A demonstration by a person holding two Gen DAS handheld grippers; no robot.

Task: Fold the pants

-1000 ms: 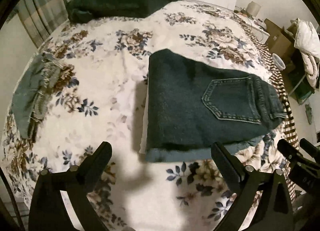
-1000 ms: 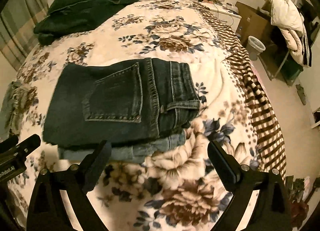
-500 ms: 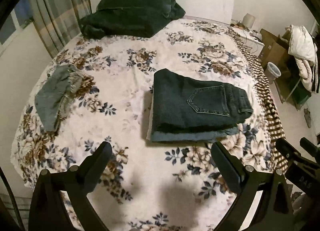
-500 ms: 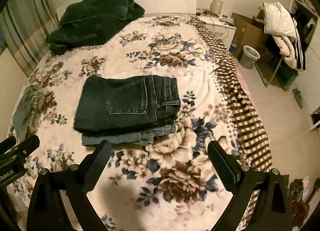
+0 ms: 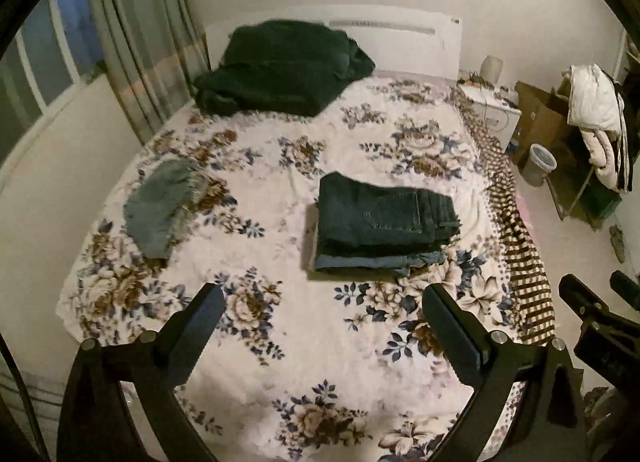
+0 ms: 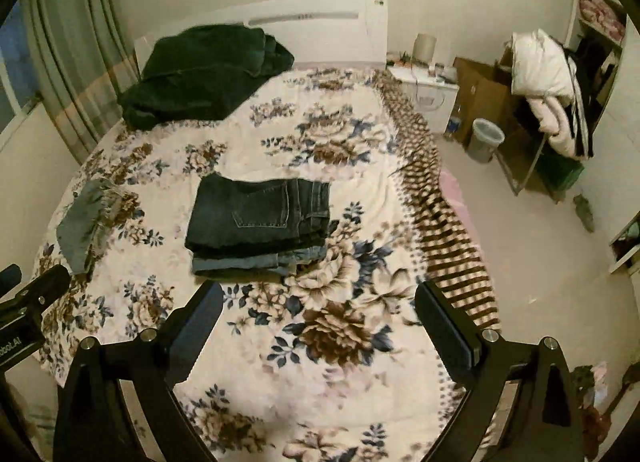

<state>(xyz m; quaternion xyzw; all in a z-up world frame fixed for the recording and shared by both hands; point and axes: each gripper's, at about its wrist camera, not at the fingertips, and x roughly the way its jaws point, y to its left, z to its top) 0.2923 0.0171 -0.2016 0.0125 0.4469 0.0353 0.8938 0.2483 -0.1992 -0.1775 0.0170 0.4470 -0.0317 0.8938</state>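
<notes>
Dark blue jeans (image 5: pixel 384 218) (image 6: pixel 260 218) lie folded in a neat stack in the middle of the floral bed cover, back pocket up, on top of a lighter folded denim piece. My left gripper (image 5: pixel 324 318) hangs open well short of the stack, above the bed's near part, with nothing between its fingers. My right gripper (image 6: pixel 320 314) is open too, empty, and equally far back from the jeans. Part of the right gripper shows at the right edge of the left wrist view.
A light blue frayed denim piece (image 5: pixel 164 206) (image 6: pixel 86 218) lies at the bed's left side. A heap of dark green cloth (image 5: pixel 280 70) (image 6: pixel 200 74) sits by the headboard. Right of the bed are a bin (image 6: pixel 486 140), boxes and a rack with white bedding (image 6: pixel 540 74).
Both grippers have pulled back and up from the folded jeans, so the stack looks smaller and the whole bed and room come into view. Both stayed open and empty.
</notes>
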